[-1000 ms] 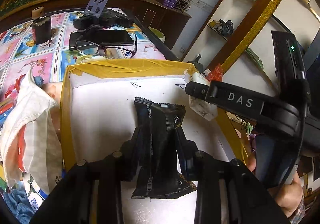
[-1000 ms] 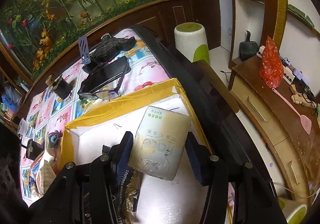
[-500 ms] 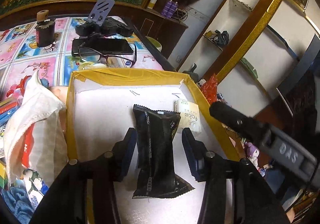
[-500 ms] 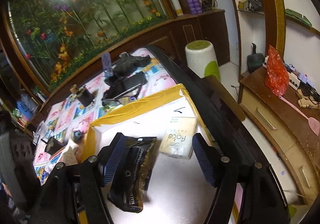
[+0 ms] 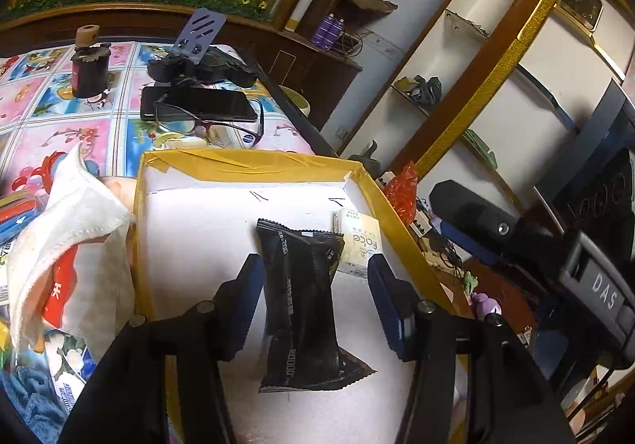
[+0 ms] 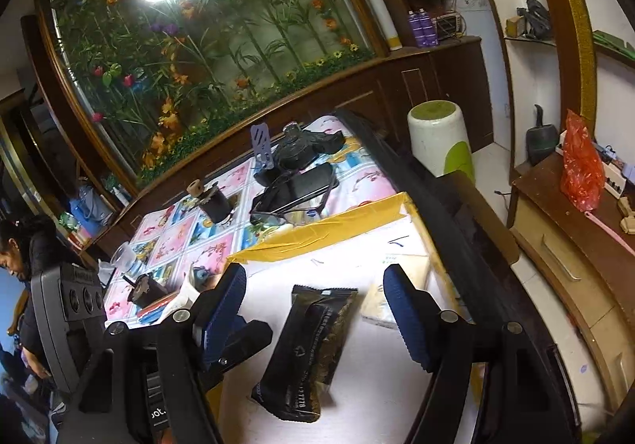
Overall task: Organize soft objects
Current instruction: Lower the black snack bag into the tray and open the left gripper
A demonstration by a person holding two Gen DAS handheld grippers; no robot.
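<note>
A black foil packet point(image 5: 301, 293) lies flat on the white floor of a shallow box with a yellow-taped rim point(image 5: 246, 164). My left gripper point(image 5: 313, 265) straddles the packet; its jaws are opening and the blue pads stand clear of it on both sides. A pale tissue pack point(image 5: 361, 245) marked "face" lies in the box's far right corner. In the right wrist view my right gripper point(image 6: 314, 271) hangs open above the box point(image 6: 317, 233), with the packet point(image 6: 309, 348) below it and the tissue pack point(image 6: 414, 263) partly behind its right finger.
A crumpled white cloth bag point(image 5: 67, 253) lies against the box's left side. Beyond the box are glasses point(image 5: 206, 122), a phone point(image 5: 198, 104) and a dark cup point(image 5: 89, 75). A person point(image 6: 16, 245) is at the far left. A white-and-green stool point(image 6: 440, 138) stands past the table's right edge.
The left jaws have spread off the black packet, which now lies loose in the box. The right jaws let go of the tissue pack and drew back and up from it.
</note>
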